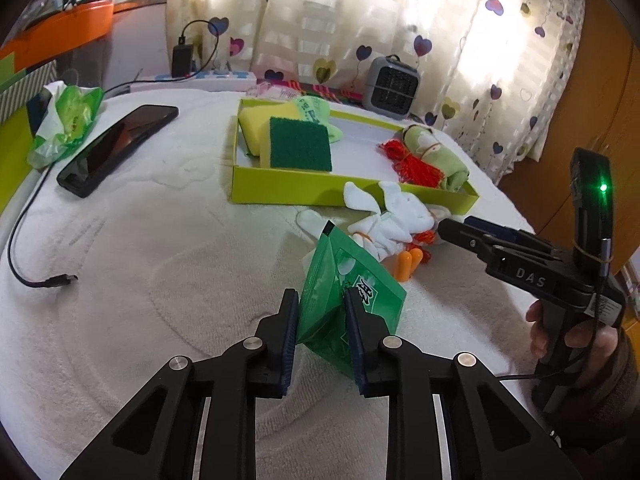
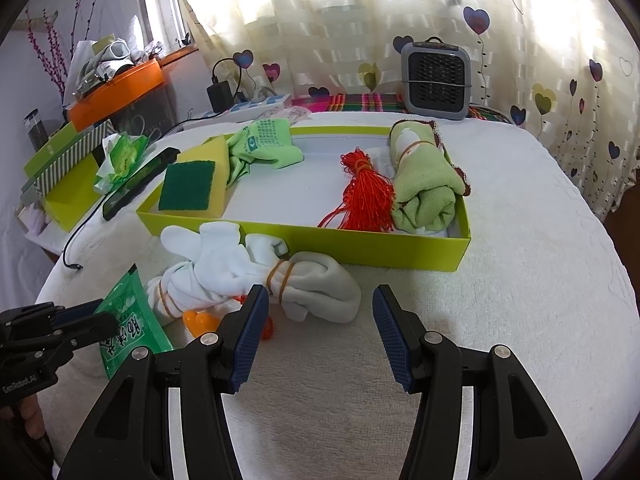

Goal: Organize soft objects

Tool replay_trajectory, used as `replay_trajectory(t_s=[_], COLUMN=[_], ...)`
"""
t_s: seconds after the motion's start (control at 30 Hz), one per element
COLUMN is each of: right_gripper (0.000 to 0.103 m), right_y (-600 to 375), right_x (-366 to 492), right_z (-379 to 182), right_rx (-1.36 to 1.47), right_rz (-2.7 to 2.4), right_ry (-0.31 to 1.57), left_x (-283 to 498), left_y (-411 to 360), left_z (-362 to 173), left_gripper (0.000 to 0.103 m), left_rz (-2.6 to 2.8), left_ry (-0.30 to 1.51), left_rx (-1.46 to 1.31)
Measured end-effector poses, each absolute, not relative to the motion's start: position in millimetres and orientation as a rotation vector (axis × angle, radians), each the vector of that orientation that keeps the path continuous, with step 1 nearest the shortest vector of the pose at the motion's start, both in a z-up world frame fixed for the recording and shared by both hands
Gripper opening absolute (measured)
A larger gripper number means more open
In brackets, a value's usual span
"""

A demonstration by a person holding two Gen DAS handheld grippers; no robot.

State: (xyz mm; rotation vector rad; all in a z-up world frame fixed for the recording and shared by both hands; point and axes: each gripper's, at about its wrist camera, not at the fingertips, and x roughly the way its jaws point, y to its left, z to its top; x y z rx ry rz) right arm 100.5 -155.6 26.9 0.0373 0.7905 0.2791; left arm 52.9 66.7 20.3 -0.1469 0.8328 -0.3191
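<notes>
Green packet (image 1: 352, 292): light, crinkly, slippery; left tongs (image 1: 322, 320) pinch its lower edge; right tongs (image 2: 320, 332) released, empty.

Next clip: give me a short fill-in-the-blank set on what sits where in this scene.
1. The left gripper is shut on a ____ packet.
2. The right gripper stands ____, holding nothing.
3. The red tassel lies inside the ____.
4. The white cloth bundle lies ____ the tray.

Missing: green; open; lime-green tray; outside
</notes>
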Motion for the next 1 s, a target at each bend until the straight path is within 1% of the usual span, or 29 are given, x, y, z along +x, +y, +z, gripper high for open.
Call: replay_trajectory(t_s=[0.4, 0.63, 0.8, 1.0], right_gripper=[0.055, 0.055, 0.055, 0.055], right_y=[-158, -151, -148, -131], right_x=[101, 106, 114, 95], right_z=[29, 37, 29, 44], right_rx=[0.052, 0.006, 0.029, -0.038], right_rz=[0.278, 0.333, 0.365, 0.446], right_ry=[0.774, 0.723, 0.785, 0.704], left_x=[49, 55, 56, 57], left_y=[104, 121, 127, 136], left_z=[29, 22, 20, 18], left_gripper=[0.020, 0.020, 0.020, 0.020], left_rz=[-0.239, -0.193, -0.177, -0.152], left_ry=[0.784, 0.805, 0.806, 0.811], left_rx=[-0.209, -0.256, -0.267, -0.280])
